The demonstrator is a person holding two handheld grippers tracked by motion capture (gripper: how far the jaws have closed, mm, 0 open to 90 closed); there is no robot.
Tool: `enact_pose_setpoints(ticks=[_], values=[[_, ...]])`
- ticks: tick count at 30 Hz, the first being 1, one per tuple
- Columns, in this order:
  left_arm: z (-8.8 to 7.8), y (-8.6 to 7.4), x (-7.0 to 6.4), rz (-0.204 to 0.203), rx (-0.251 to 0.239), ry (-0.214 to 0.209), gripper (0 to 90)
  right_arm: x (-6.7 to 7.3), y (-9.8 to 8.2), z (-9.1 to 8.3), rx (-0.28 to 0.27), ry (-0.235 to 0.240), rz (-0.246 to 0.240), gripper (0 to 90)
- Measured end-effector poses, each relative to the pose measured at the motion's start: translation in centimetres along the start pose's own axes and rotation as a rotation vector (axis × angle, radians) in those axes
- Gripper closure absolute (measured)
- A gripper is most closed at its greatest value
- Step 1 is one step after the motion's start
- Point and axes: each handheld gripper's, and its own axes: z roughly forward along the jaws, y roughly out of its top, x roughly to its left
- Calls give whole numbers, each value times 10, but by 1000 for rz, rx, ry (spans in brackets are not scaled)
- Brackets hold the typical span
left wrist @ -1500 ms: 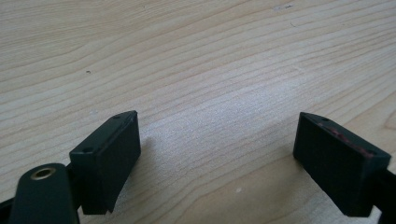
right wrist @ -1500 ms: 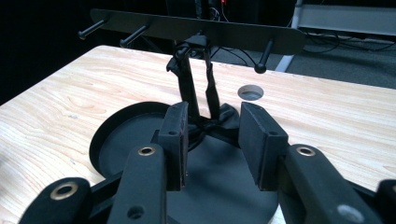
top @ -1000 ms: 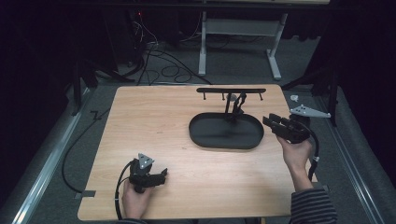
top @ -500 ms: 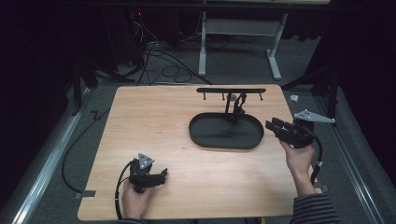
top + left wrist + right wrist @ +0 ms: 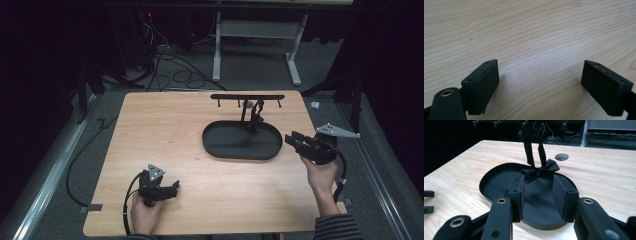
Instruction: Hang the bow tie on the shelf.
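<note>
Right gripper (image 5: 296, 141) hovers just off the right end of the black oval tray (image 5: 215, 145), fingers (image 5: 517, 195) spread with nothing between them, aimed at the black bow tie (image 5: 540, 171) lying in the tray at the foot of the stand (image 5: 247, 97). Left gripper (image 5: 172, 189) rests low on the desk (image 5: 165, 125), fingers wide apart, nothing held.

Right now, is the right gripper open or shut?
Open: the right gripper has its jaws apart with nothing between them, aimed at the black tray.
</note>
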Motion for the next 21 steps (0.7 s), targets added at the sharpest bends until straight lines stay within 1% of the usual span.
enact_pose_setpoints(ticks=[21], values=[[0, 0, 0, 0, 0, 0, 153, 5, -22, 3, 23, 24, 14, 635]])
